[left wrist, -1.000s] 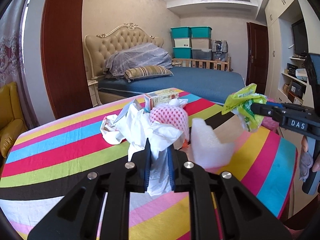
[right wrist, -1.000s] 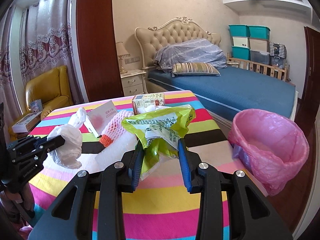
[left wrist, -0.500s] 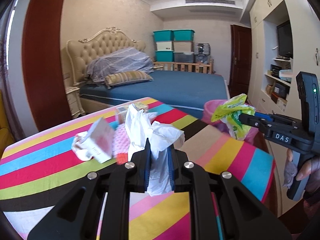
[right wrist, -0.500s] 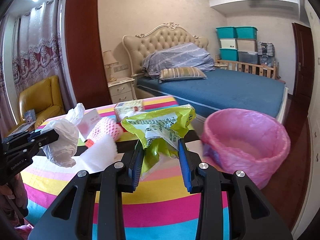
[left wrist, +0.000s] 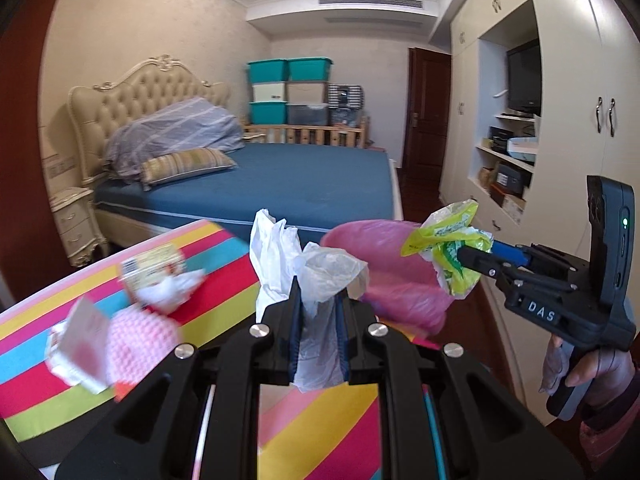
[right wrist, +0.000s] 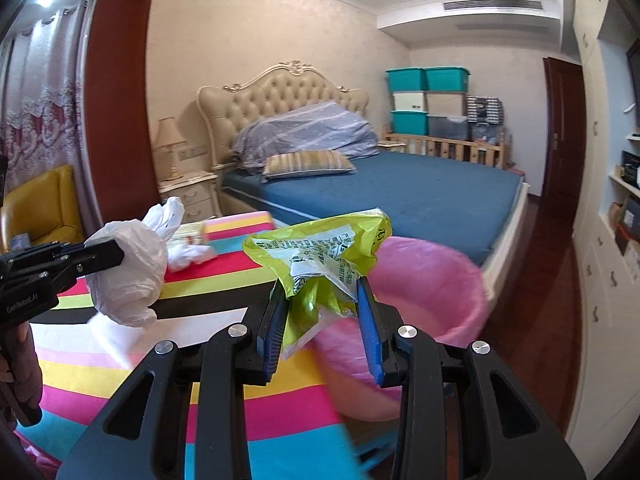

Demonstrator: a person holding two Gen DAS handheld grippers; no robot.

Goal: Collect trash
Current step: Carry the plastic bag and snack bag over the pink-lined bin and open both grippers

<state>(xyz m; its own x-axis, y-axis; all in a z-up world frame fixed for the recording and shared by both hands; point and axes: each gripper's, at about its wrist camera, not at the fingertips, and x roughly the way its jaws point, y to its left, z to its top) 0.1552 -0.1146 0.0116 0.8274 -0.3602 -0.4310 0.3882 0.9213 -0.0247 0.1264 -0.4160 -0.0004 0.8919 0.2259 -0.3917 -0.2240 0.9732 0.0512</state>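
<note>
My left gripper [left wrist: 316, 312] is shut on a crumpled white plastic bag [left wrist: 308, 268], held above the striped tablecloth's right end; the same bag [right wrist: 128, 272] shows at the left of the right wrist view. My right gripper [right wrist: 322, 300] is shut on a yellow-green printed wrapper [right wrist: 320, 248], also seen as the wrapper [left wrist: 448, 248] in the left wrist view. A bin lined with a pink bag [right wrist: 432, 280] stands just past the table edge, right behind the wrapper. In the left wrist view the pink bin [left wrist: 384, 272] lies beyond both held items.
On the striped tablecloth [left wrist: 224, 300] lie a small printed carton [left wrist: 154, 266], white tissue [left wrist: 172, 290], a pink foam net [left wrist: 140, 340] and a white card [left wrist: 80, 344]. A blue bed [right wrist: 400, 196] stands beyond. Cupboards [left wrist: 580, 160] line the right wall. A hand [left wrist: 600, 372] holds the right gripper.
Both grippers have swung right along the table with their loads, and the pink bin has come from the far right into the middle of both views, much closer. Both grips are unchanged.
</note>
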